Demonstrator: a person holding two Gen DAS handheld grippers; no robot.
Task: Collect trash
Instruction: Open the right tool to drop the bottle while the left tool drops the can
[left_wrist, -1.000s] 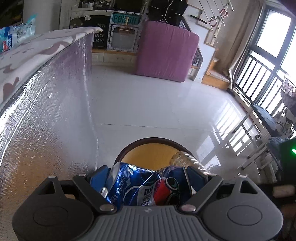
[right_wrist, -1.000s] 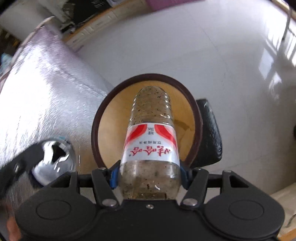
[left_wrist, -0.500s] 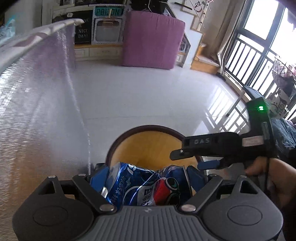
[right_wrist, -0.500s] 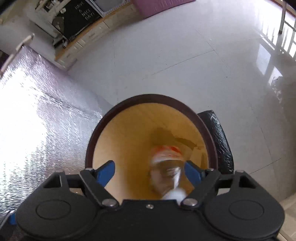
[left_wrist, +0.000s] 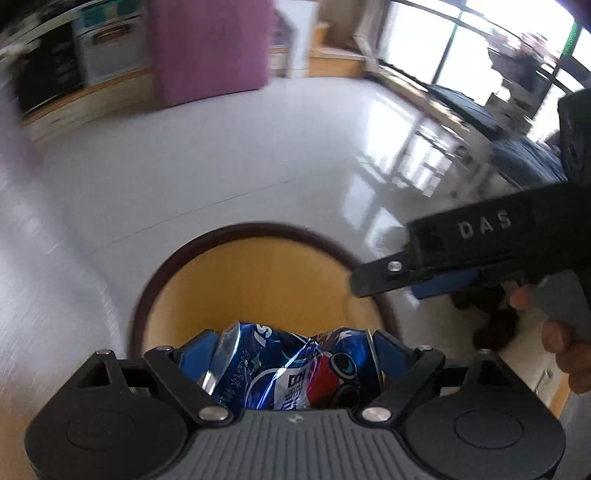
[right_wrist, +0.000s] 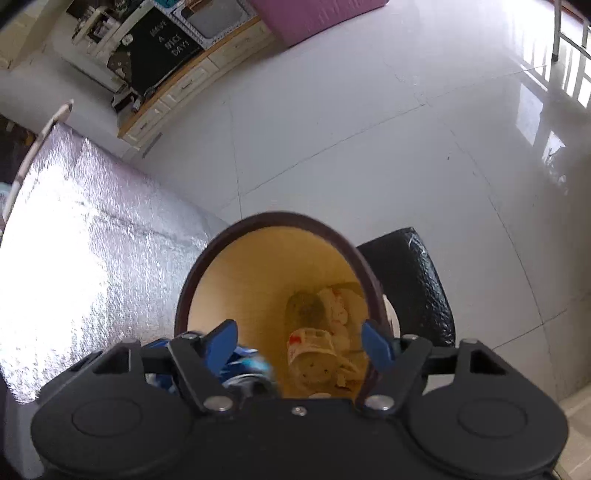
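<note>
Can over bin, bottle inside.
Your left gripper (left_wrist: 295, 345) clamps the crushed blue can (left_wrist: 291, 369) at lower centre above the yellow bin (left_wrist: 258, 273); your right gripper (right_wrist: 299, 336) gapes empty, the bottle (right_wrist: 317, 332) lying inside.

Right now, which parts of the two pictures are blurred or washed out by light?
Left wrist view: the background furniture and window side are smeared by motion, while the crushed can in the left tongs stays sharp. Right wrist view: mostly sharp, but the silver foil sheet is blown out by glare, and the bottle inside the bin looks soft.
</note>
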